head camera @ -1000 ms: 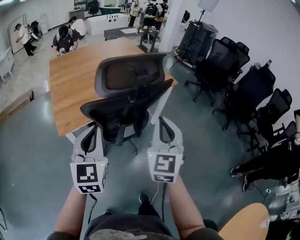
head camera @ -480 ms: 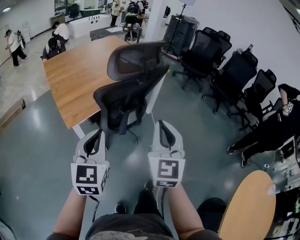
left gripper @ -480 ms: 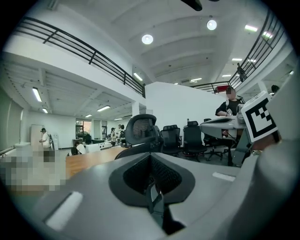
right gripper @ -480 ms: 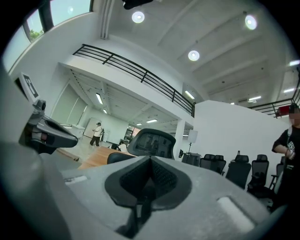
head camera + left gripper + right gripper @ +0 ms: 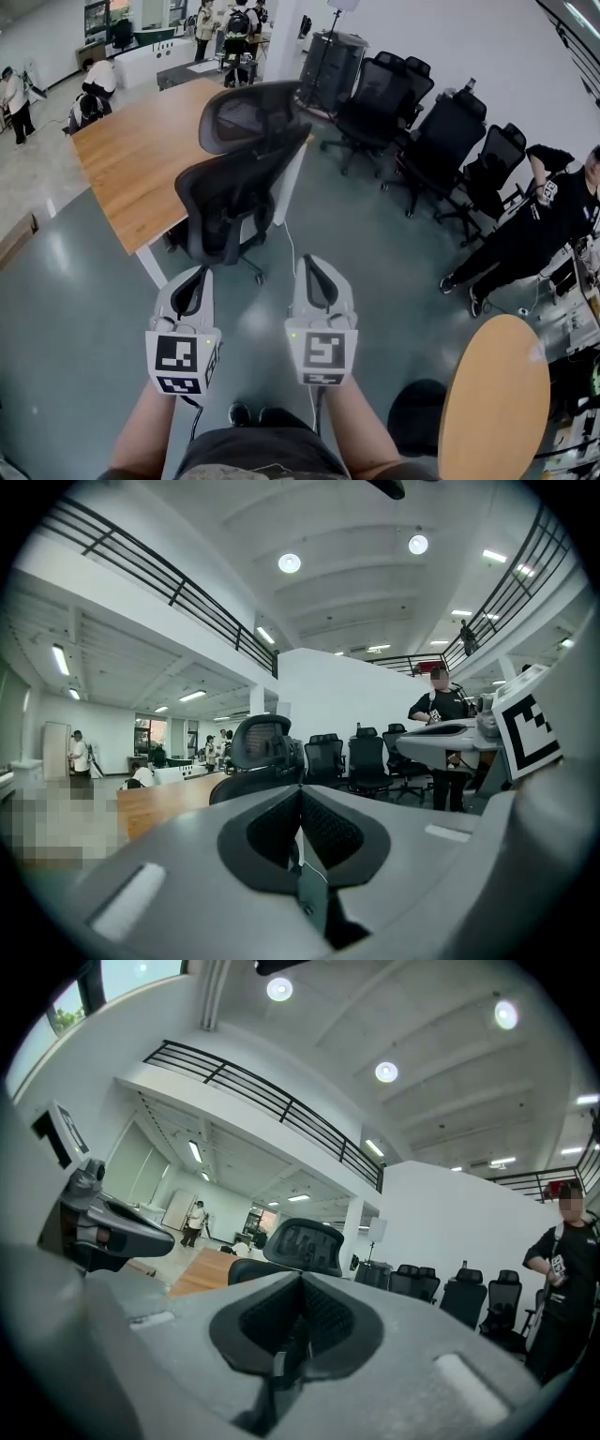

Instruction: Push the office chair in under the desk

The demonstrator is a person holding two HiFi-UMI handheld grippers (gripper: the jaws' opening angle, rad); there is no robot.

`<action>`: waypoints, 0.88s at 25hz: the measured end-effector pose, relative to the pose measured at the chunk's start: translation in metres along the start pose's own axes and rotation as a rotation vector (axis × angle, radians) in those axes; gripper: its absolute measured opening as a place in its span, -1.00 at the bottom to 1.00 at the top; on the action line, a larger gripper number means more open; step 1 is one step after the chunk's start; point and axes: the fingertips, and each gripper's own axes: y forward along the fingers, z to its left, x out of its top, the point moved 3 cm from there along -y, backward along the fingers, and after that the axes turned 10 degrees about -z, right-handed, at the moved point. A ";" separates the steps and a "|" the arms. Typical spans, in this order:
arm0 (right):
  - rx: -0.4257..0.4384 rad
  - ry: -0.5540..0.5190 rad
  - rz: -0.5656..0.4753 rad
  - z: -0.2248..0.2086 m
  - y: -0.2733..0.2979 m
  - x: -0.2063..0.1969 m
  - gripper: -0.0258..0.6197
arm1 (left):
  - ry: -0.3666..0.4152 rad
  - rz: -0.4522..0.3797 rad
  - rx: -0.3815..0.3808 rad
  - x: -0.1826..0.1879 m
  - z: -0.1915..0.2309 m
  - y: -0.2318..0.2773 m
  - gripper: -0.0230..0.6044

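Two claws: left claw (image 5: 199,273) and right claw (image 5: 309,261) each have jaws pressed together on nothing. They sit side by side, pointing level at the chair's back, apart from it.
Chair (image 5: 234,187): black, backrest toward the person, at the near corner of the wooden desk (image 5: 131,159).
Hidden: seat behind the backrest. Only part of the wheeled base shows below.
Cut off: round table (image 5: 497,403) at the lower right edge.
Hard to make out: people (image 5: 89,94) beyond the desk, small and far.
Writing: marker cubes (image 5: 183,361) carry black-and-white square patterns. Print on the sleeve of the bystander (image 5: 525,234) is too small to read.
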 end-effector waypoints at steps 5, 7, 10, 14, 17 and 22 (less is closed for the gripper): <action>0.019 -0.006 -0.008 -0.006 -0.014 0.005 -0.95 | 0.005 0.003 0.006 0.005 -0.013 -0.008 -0.87; 0.019 -0.005 -0.010 -0.014 -0.021 0.008 -0.95 | 0.011 0.002 0.007 0.009 -0.022 -0.008 -0.87; 0.030 0.004 0.000 -0.021 -0.030 0.006 -0.95 | 0.007 0.005 0.008 0.011 -0.034 -0.009 -0.87; 0.048 0.018 0.002 -0.024 -0.038 0.005 -0.95 | -0.024 0.002 0.016 0.013 -0.044 -0.016 -0.87; 0.063 0.034 0.001 -0.022 -0.038 0.004 -0.95 | -0.048 -0.030 0.020 0.022 -0.046 -0.021 -0.87; 0.081 0.047 0.007 -0.016 -0.036 0.000 -0.95 | -0.041 -0.032 0.055 0.025 -0.039 -0.027 -0.87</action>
